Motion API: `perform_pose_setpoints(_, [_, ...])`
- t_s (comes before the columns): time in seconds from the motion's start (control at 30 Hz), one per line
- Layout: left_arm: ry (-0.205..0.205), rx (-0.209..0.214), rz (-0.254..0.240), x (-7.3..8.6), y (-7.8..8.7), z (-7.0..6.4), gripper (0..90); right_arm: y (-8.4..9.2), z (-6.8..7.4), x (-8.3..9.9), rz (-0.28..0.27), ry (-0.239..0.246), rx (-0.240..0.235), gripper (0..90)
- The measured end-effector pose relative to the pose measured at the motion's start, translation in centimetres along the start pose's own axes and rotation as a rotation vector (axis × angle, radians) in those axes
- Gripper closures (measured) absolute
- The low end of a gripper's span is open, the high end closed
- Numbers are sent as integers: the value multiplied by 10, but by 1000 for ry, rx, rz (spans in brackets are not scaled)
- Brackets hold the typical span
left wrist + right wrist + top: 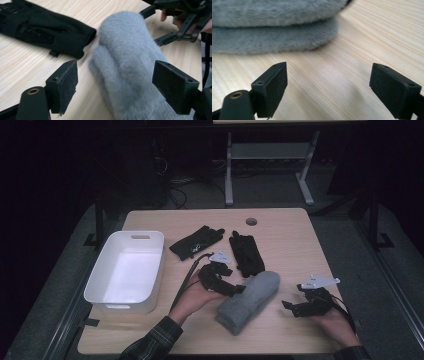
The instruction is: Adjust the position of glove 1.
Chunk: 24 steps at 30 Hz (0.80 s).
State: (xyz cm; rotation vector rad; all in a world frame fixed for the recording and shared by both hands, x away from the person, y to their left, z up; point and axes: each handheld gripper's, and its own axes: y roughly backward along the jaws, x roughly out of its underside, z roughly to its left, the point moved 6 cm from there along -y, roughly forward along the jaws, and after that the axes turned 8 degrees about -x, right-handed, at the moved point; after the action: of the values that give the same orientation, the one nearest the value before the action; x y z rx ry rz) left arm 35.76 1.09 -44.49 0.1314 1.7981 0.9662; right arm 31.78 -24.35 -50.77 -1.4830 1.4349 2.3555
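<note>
Because it is thick, plush and folded over on itself in two fuzzy layers, the grey mitten point(250, 301) will likely handle as light, soft and squashy, giving under any pinch rather than resisting it. It lies near the front middle of the surface point(290, 235), between the two claws, its rounded tip pointing toward the far side. A grip on pile alone would probably slip or lift just the upper layer, so the better hold looks to be across both layers at an edge, pads biting deep enough to trap the fabric.

The left claw point(115, 85) stands wide open over the mitten's near end, one jaw to each side of the grey pile and neither pad pressing on it. The right claw point(328, 90) is open too, with nothing but bare wood between its jaws, the mitten just ahead of it.

From the right gripper view the two stacked layers and the seam between them are plain, which the high view flattens into one grey lump. The left gripper view brings up the cuff of a black glove point(47, 32) just beside the mitten's tip, and the right claw beyond it. The high view alone lays out the rest: a second black glove point(196, 241) farther back and a white bin point(127, 270) at the left, well apart from the mitten.
</note>
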Motion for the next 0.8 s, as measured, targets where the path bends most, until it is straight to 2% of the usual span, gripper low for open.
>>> perform_pose_setpoints(0.27, [-17, 17, 48, -1, -23, -5, 164, -9, -10, -2, -8, -18, 16, 111])
perform_pose_setpoints(0.3, [-18, 18, 56, 0, -25, -6, 156, -13, -14, -2, -5, -25, 33, 105])
perform_pose_setpoints(0.43, [-23, 21, 81, 3, -35, -9, 152, -15, -18, 2, 11, -33, 44, 98])
perform_pose_setpoints(0.53, [-53, 11, 105, 7, -39, -11, 145, -15, -18, 3, 11, -32, 47, 90])
perform_pose_setpoints(0.6, [-38, 8, 116, 10, -42, -14, 144, -17, -19, 3, 12, -39, 48, 79])
perform_pose_setpoints(0.63, [-49, 10, 124, 11, -43, -13, 142, -17, -19, 3, 9, -49, 46, 70])
perform_pose_setpoints(0.67, [-36, 5, 121, 12, -45, -15, 142, -17, -19, 3, 8, -50, 48, 68])
perform_pose_setpoints(0.7, [-52, 3, 136, 14, -45, -14, 142, -18, -20, 3, 3, -47, 48, 66])
perform_pose_setpoints(0.8, [-38, 5, 148, 17, -48, -14, 131, -18, -21, 3, -3, -47, 52, 60])
